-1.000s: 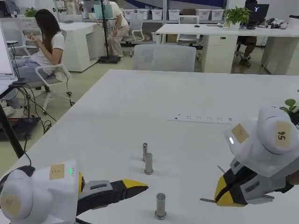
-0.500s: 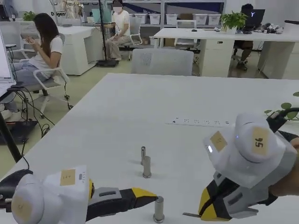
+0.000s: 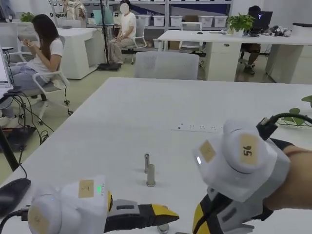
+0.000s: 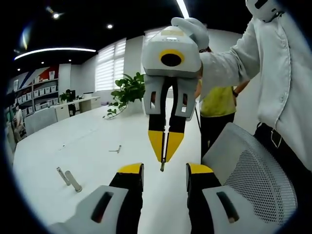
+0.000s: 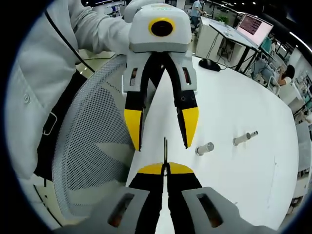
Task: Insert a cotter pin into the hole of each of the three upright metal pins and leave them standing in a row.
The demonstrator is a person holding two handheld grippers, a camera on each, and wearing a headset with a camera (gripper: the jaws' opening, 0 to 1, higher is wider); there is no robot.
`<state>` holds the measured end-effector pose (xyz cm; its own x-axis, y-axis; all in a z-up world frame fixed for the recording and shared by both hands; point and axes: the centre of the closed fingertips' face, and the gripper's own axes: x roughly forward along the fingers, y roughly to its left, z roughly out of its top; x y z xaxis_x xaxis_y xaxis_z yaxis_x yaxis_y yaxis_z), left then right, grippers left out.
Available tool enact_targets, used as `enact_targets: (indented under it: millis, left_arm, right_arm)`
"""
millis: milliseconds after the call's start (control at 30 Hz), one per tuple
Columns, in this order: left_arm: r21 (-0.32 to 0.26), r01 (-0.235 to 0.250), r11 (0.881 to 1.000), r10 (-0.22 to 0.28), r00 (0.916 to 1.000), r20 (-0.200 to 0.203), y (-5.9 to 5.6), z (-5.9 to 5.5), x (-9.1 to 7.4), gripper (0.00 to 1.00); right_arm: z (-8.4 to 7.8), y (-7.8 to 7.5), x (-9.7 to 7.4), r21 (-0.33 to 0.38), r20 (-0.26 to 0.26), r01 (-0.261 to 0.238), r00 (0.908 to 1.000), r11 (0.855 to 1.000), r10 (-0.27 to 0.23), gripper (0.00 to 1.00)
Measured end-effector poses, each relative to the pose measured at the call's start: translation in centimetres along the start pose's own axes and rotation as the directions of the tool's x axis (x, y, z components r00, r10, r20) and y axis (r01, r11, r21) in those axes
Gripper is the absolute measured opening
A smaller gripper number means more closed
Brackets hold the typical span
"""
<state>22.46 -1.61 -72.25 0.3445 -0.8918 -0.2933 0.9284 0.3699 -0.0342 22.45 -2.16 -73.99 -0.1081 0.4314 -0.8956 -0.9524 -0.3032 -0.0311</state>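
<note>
— At the near edge of the table point(image 3: 146, 112), what's the left gripper point(image 4: 165, 170) doing?
— Jaws spread wide, holding nothing. Two upright metal pins point(image 3: 150, 175) stand just beyond, and a third pin point(image 3: 163, 227) is between the tips.
— And the right gripper point(image 5: 165, 169)?
— Clamped on a cotter pin point(image 5: 165, 148).

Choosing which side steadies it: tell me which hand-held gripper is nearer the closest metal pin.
Left. The left hand-held gripper hangs just over the metal pin; the right hand-held gripper, pinching a cotter pin, sits off to its right.
</note>
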Motion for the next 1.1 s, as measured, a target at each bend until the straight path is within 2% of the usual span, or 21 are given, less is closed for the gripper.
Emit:
enact_targets:
  millis: [133, 700, 1000, 1100]
  left_arm:
    - [0.014, 0.007, 1.000, -0.007, 1.0000, -0.002, -0.2, 0.0, 0.0, 0.24]
    - [0.022, 0.032, 0.999, -0.031, 0.9994, -0.017, -0.7, -0.2, 0.0, 0.04]
    - [0.026, 0.040, 0.999, -0.040, 0.9991, -0.017, -0.8, -0.1, 0.0, 0.01]
    - [0.043, 0.045, 0.998, -0.045, 0.9989, -0.015, -0.9, -0.1, -0.1, 0.01]
  right_arm:
    - [0.4, 0.1, 0.0, 0.000, 0.005, -0.010, 0.9999, 1.000, 0.010, 0.02]
    - [1.0, 0.8, 0.1, -0.016, -0.004, -0.045, 0.9990, 0.999, 0.045, 0.02]
    - [1.1, 1.1, 0.1, -0.022, -0.005, -0.055, 0.9985, 0.998, 0.055, 0.02]
    - [1.2, 1.2, 0.0, -0.023, -0.001, -0.057, 0.9984, 0.998, 0.057, 0.02]
